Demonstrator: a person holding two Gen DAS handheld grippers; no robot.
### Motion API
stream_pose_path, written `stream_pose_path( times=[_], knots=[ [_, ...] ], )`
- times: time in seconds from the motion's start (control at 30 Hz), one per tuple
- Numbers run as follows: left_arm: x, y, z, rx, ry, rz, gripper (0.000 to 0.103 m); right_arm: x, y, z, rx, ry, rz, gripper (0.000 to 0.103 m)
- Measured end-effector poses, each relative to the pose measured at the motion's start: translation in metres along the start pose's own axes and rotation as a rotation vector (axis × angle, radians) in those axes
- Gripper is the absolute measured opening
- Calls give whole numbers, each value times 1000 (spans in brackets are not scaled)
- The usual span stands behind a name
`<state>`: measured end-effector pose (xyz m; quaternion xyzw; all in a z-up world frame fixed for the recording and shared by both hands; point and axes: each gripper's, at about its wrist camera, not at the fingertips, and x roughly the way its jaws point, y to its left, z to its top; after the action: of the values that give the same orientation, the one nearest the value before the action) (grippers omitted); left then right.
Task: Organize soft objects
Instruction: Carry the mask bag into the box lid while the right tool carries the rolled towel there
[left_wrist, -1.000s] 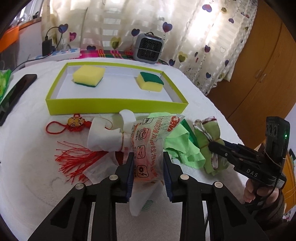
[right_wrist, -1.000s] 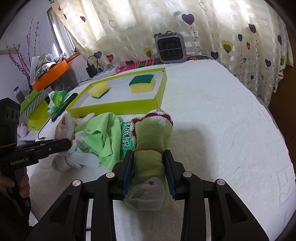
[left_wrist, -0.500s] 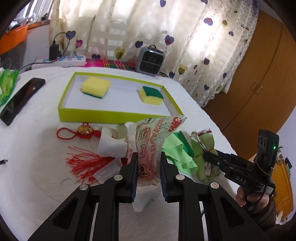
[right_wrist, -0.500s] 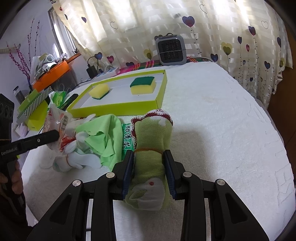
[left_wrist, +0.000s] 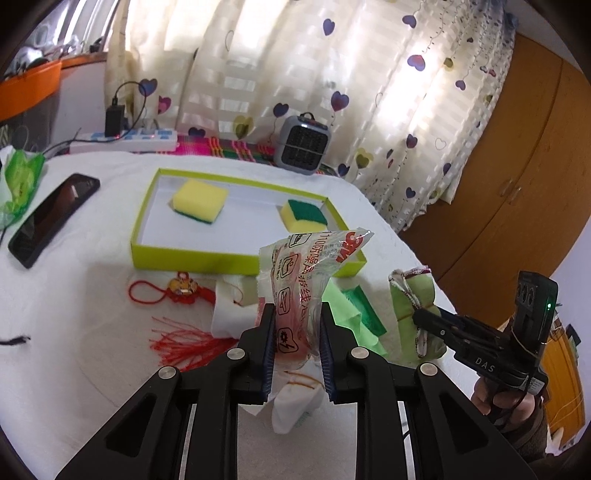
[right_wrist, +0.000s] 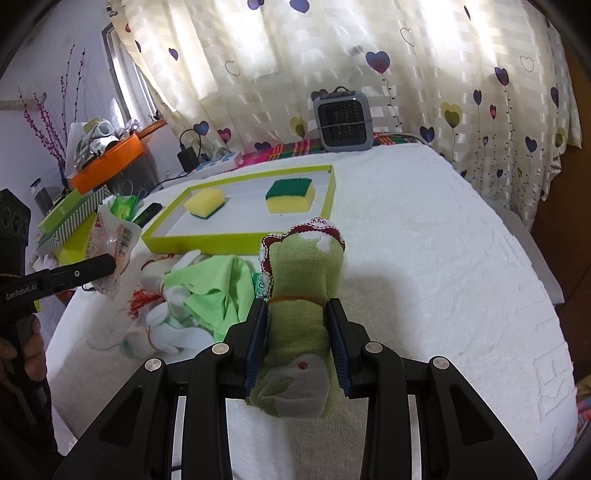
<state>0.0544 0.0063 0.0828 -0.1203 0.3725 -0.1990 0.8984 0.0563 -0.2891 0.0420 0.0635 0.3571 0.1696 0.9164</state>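
Note:
My left gripper (left_wrist: 295, 325) is shut on a clear plastic packet (left_wrist: 306, 273) with red print and holds it above the white table. My right gripper (right_wrist: 297, 325) is shut on a rolled green sock (right_wrist: 303, 288), which also shows in the left wrist view (left_wrist: 413, 299). A lime tray (left_wrist: 192, 254) behind holds two yellow-green sponges (left_wrist: 199, 201) (left_wrist: 304, 216). A light green cloth (right_wrist: 214, 284) and white gloves (right_wrist: 166, 332) lie in a pile in front of the tray. The tray shows in the right wrist view too (right_wrist: 207, 242).
A red tassel charm (left_wrist: 177, 291) lies left of the pile. A black phone (left_wrist: 51, 218) and a green packet (left_wrist: 18, 181) lie at the far left. A small grey heater (left_wrist: 304, 147) and a power strip (left_wrist: 125, 142) stand at the back. A wooden wardrobe (left_wrist: 517, 192) is on the right.
My left gripper has lifted the plastic packet up off the pile and drawn back from the tray. My right gripper has stayed still with the sock.

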Motion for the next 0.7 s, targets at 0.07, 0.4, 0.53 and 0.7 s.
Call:
stream_pose_path(
  times=[0.07, 0.4, 0.53, 0.7],
  knots=[
    [-3, 1, 5, 1, -14, 0, 20, -1, 1, 4, 4, -9, 1, 35],
    [-1, 17, 29, -3, -21, 41, 20, 1, 12, 26, -25, -28, 11, 35],
    [3, 22, 36, 2, -16, 58, 20, 7, 16, 35, -35, -26, 4, 35],
    [8, 28, 43, -1, -7, 67, 20, 14, 19, 43, -41, -19, 10, 35]
  ],
)
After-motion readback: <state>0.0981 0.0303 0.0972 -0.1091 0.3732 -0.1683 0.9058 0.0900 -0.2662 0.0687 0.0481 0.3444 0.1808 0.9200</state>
